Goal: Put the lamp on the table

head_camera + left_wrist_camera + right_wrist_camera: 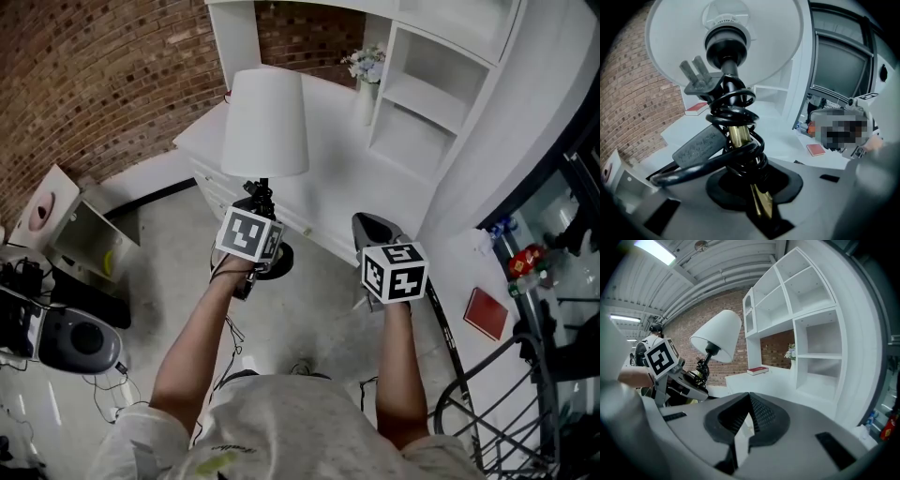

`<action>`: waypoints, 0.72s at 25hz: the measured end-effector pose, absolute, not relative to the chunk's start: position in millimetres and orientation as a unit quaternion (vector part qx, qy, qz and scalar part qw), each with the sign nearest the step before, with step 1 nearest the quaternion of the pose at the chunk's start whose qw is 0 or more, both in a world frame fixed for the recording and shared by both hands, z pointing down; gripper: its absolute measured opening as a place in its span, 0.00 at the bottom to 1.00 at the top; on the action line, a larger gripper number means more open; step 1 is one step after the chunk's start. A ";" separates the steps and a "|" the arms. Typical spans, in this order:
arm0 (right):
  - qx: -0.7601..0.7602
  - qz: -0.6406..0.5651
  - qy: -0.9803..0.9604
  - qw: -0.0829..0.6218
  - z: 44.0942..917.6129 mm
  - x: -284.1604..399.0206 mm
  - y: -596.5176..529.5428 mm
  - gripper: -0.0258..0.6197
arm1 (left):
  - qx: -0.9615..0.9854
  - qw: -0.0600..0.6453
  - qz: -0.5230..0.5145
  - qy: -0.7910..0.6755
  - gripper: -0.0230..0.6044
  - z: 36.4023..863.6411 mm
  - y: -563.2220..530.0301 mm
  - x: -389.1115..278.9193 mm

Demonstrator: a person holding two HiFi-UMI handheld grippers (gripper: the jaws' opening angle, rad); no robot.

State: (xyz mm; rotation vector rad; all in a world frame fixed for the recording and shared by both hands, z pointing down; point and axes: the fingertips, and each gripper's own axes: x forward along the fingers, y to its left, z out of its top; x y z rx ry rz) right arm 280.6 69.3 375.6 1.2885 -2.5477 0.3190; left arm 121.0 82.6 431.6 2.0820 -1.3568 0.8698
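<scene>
Left hand-held gripper [255,214] around lamp [265,122]

In the head view the left gripper [259,206] covers much of the lamp's [265,122] black base [281,263], while in the left gripper view the coiled cord [736,101] hides part of its brass stem [739,136], its shade [773,42] is cut by the top edge, and the print on the grey tag [696,147] beside the stem is unreadable.
</scene>
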 end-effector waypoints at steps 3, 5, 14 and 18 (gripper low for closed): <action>0.443 0.112 -0.879 0.135 378.9 282.3 62.1 0.04 | 0.764 0.255 0.317 -0.501 0.17 433.0 75.8 122.7; 0.441 0.113 -0.880 0.136 380.6 281.8 57.8 0.04 | 0.764 0.257 0.316 -0.500 0.17 434.1 72.6 123.9; 0.429 0.108 -0.886 0.137 389.0 266.7 40.9 0.04 | 0.756 0.259 0.317 -0.510 0.17 443.5 58.2 109.1; 0.428 0.105 -0.887 0.137 395.9 260.1 29.0 0.04 | 0.757 0.258 0.313 -0.512 0.17 450.1 46.0 103.5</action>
